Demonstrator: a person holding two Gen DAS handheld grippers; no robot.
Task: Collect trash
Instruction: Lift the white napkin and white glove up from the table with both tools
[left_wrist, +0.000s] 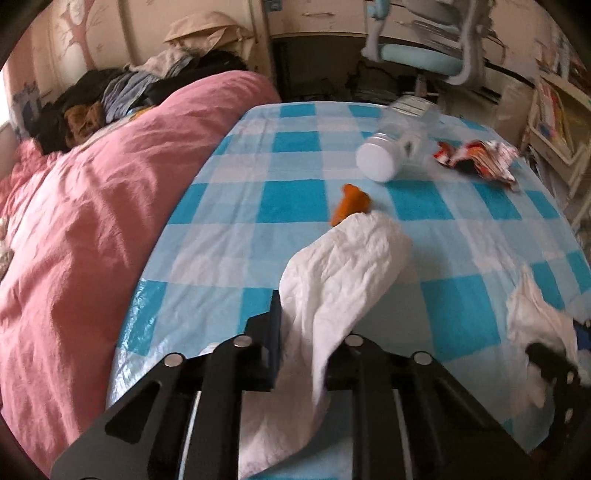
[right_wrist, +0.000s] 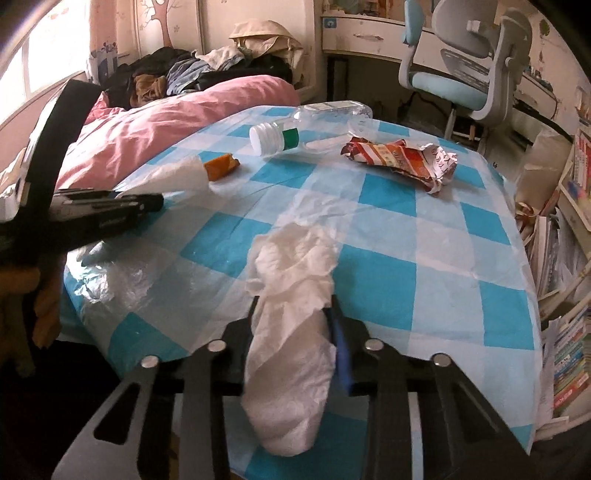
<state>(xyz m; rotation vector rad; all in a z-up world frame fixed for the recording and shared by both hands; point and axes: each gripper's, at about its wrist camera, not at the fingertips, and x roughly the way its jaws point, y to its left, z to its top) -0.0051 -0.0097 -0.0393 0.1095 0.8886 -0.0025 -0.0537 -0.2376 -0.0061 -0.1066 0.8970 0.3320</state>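
White plastic bag (left_wrist: 343, 273) is pinched at two places, left gripper (left_wrist: 303, 332) and right gripper (right_wrist: 295, 321) fingers each closed on it, probably to spread its mouth for the trash beyond them.

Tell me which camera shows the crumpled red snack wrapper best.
The right wrist view: the red snack wrapper lies sharp and unobstructed on the checked tablecloth, its printing visible. In the left wrist view the wrapper sits farther off, blurred and smaller.

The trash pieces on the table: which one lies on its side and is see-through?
The plastic bottle with the white cap, lying on its side at the far edge; the wrapper and orange peel are not see-through.
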